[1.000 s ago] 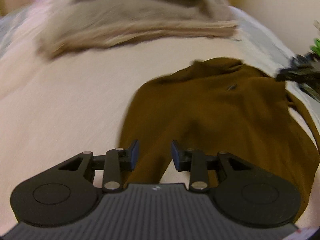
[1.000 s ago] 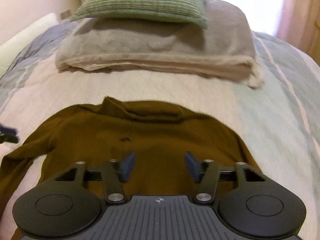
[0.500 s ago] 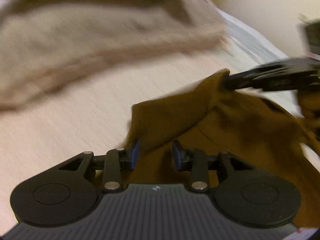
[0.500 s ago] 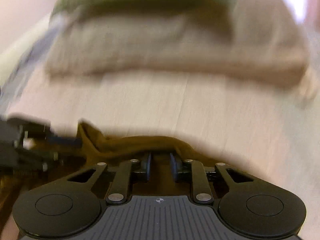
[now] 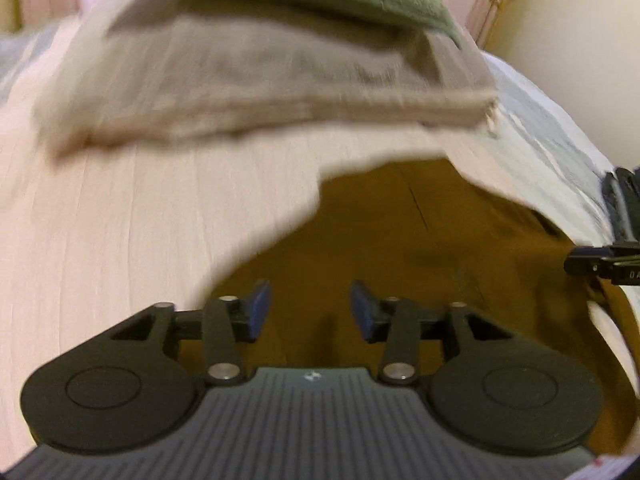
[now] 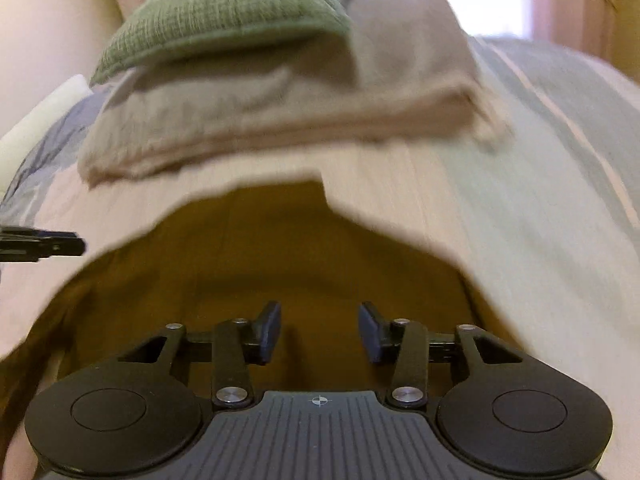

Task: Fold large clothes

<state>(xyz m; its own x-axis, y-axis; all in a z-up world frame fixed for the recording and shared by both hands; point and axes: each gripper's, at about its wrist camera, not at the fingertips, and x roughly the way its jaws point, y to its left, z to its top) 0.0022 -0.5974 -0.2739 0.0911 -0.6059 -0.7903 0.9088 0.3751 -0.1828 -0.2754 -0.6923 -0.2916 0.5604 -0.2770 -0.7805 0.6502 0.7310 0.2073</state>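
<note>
Striped pale pink and grey-green bedspread [image 6: 540,208] is covering the bed, with a folded beige blanket [image 6: 280,120] and a green ribbed cushion [image 6: 224,12] stacked at the far end; pink curtains and a bright window are showing behind. Brown long-sleeved knit garment [image 5: 400,240] is lying on the bed just under both tools. Half a second ago both tools were clamped on its upper edge, lifting it; now left tool [image 5: 308,312] and right tool [image 6: 320,332] are both standing apart, holding nothing, hovering over the cloth. Release is suggesting one fold has been laid down, top edge carried over. Blur is making the layering hard to confirm. Further folds probably remaining.
</note>
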